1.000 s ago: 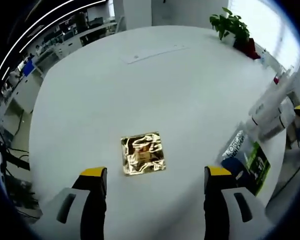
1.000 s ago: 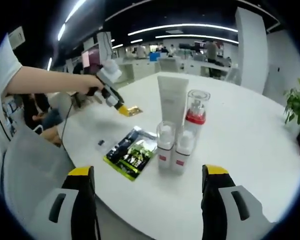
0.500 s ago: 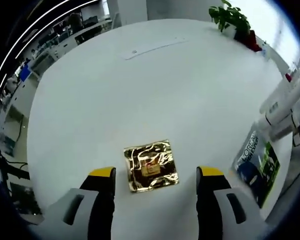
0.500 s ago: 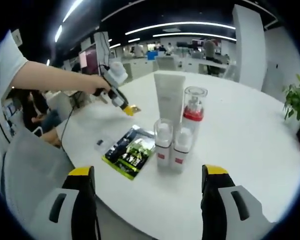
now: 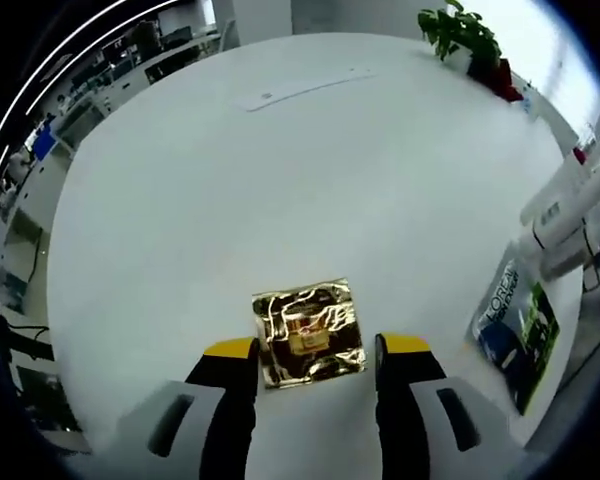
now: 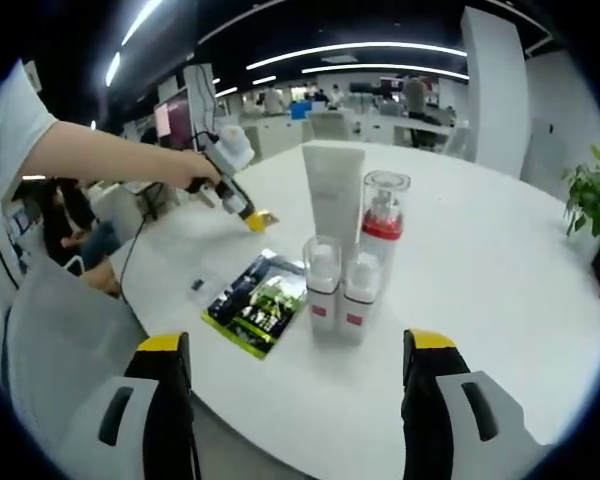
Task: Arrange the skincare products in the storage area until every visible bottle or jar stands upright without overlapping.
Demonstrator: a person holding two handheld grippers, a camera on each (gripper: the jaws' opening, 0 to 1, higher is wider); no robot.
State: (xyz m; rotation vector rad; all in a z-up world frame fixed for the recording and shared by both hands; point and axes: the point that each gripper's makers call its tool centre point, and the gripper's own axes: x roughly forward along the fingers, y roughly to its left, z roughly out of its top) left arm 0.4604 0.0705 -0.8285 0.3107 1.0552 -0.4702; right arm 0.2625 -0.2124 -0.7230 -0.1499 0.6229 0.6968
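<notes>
A crinkled gold foil sachet [image 5: 308,330] lies flat on the round white table [image 5: 310,170]. My left gripper [image 5: 318,348] is low over it, its yellow-tipped jaws standing close on either side of the sachet, open. In the right gripper view a hand holds that left gripper [image 6: 252,218] at the gold sachet [image 6: 264,217]. A white tube [image 6: 332,195], a clear-capped bottle with a red collar [image 6: 383,215] and two small white bottles [image 6: 323,282] [image 6: 359,290] stand upright in a tight cluster. My right gripper [image 6: 298,342] hangs open in front of them, holding nothing.
A green-and-black sachet pack [image 6: 255,303] lies flat left of the bottles, also seen as the pack [image 5: 510,330] near the table edge. A person's arm [image 6: 100,160] reaches in from the left. A potted plant [image 5: 465,40] and a flat white sheet [image 5: 300,88] sit at the far side.
The left gripper has come down closer to the gold sachet and its jaws have narrowed around it. The right gripper has stayed nearly still and open.
</notes>
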